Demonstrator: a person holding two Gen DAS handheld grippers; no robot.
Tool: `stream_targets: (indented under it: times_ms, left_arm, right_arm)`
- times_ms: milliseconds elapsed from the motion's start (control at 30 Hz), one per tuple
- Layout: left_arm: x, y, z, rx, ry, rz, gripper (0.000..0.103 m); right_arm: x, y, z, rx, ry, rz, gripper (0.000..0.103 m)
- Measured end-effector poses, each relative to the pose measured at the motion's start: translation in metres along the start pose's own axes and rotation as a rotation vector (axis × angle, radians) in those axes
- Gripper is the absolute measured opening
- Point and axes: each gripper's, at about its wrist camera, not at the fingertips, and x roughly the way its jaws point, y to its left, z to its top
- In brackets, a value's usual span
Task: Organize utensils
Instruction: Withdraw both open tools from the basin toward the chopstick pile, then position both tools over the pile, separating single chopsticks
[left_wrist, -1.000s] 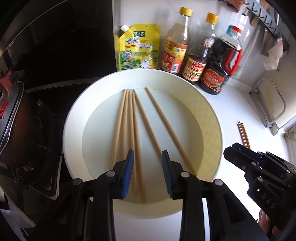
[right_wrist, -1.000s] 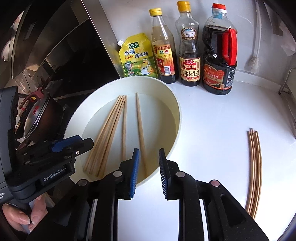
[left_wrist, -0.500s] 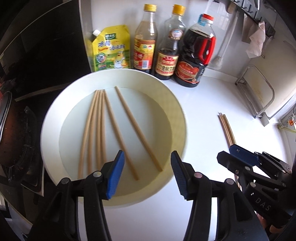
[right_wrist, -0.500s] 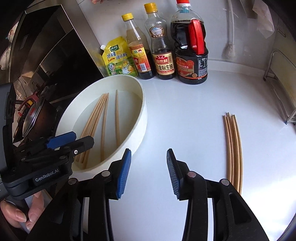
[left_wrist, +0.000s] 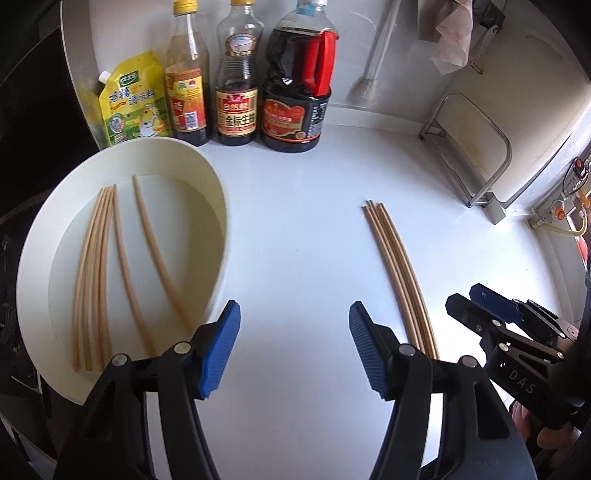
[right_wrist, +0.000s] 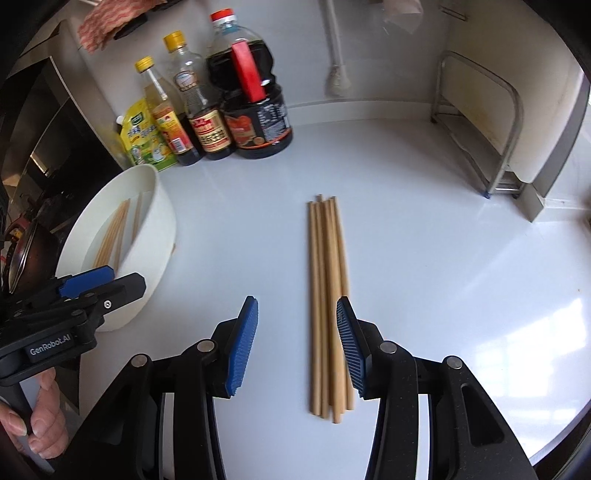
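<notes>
Both sets of jaws are opening, and nothing is pinched in either one. On the left gripper (left_wrist: 293, 347) the blue pads stand wide apart over the bare white surface (left_wrist: 295, 240), with nothing between them. On the right gripper (right_wrist: 295, 347) the blue pads are a bit less wide. They sit above the near part of a bundle of wooden chopsticks (right_wrist: 327, 295) that lies flat on the surface. The sticks run between the two pads in the right wrist view, but the pads do not press on them. In the left wrist view the same bundle lies to the right of the left gripper, and the right gripper shows at the far right edge. More chopsticks in the bowl (left_wrist: 96, 266) lie inside a big white bowl (left_wrist: 221, 206) on the left side of the surface. Four of them sit close together and two lie a little apart. The bowl and the bundle on the surface are well apart. At the back, by the wall, stand a yellow pouch (left_wrist: 135, 99), two bottles with yellow caps (left_wrist: 186, 81) and a big dark bottle with a red handle (left_wrist: 299, 99). A metal rack (right_wrist: 480, 125) stands at the far right. A hand (right_wrist: 40, 417) holds the left gripper's handle in the right wrist view.
</notes>
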Motion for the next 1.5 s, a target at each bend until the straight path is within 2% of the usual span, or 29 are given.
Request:
stream_targets:
  times_ms: [167,433,733,900,1500]
  left_arm:
    - [0.02,-0.025,-0.002,0.019,0.025,-0.012,0.061]
    - [0.053,-0.043,-0.009,0.002,0.065,0.009,0.062]
    - [0.072,-0.048,-0.01,-0.028,0.076,0.018,0.064]
    - [0.075,-0.05,-0.012,-0.034,0.075,0.021,0.065]
    - [0.079,-0.052,-0.011,-0.035,0.082,0.029,0.065]
  right_arm:
    - [0.009,-0.035,-0.008,0.011,0.007,-0.063,0.043]
    - [0.034,-0.063,-0.016,0.011,0.028,-0.073,0.043]
    - [0.062,-0.06,-0.015,-0.033,0.051,-0.029,0.043]
    - [0.068,-0.056,-0.016,-0.061,0.05,-0.036,0.043]
    - [0.067,-0.047,-0.024,-0.114,0.05,-0.05,0.043]
